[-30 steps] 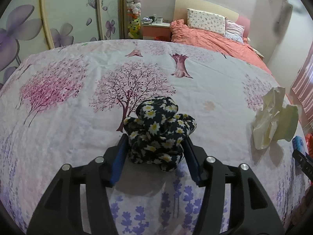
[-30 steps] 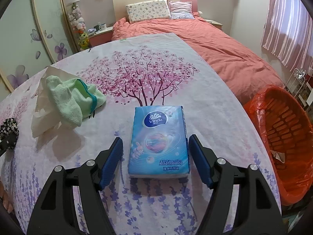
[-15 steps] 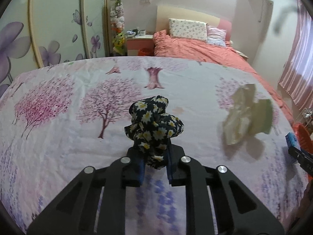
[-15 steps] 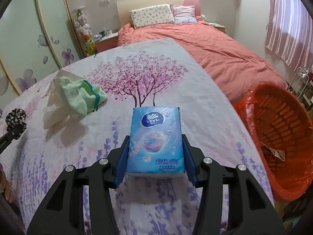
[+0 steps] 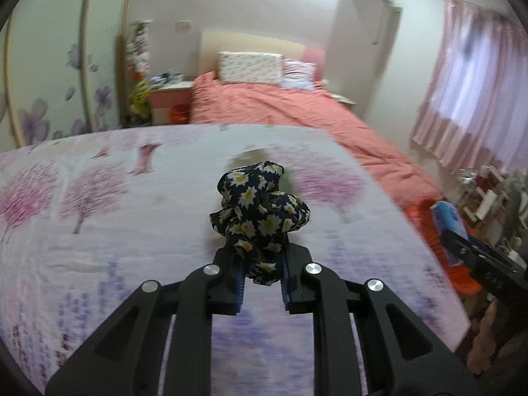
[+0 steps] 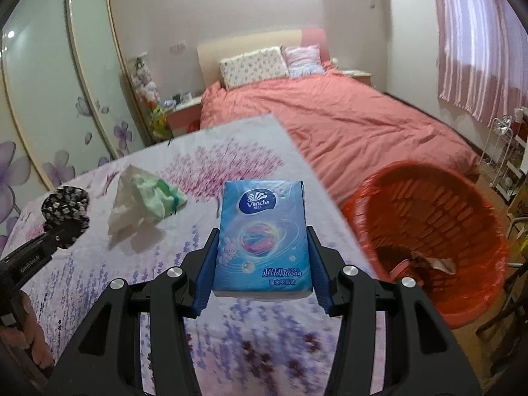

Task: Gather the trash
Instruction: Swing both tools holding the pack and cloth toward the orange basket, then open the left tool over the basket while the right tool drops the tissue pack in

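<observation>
Right tool [image 6: 262, 274] clamps tissue pack [image 6: 262, 234], long axis along fingers [image 6: 206, 274].

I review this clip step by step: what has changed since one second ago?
Left gripper has just closed on the black daisy-print fabric scrunchie; right gripper on the blue Vinda tissue pack. Both lifted. Crumpled tissue with green cloth and orange basket stayed.
</observation>
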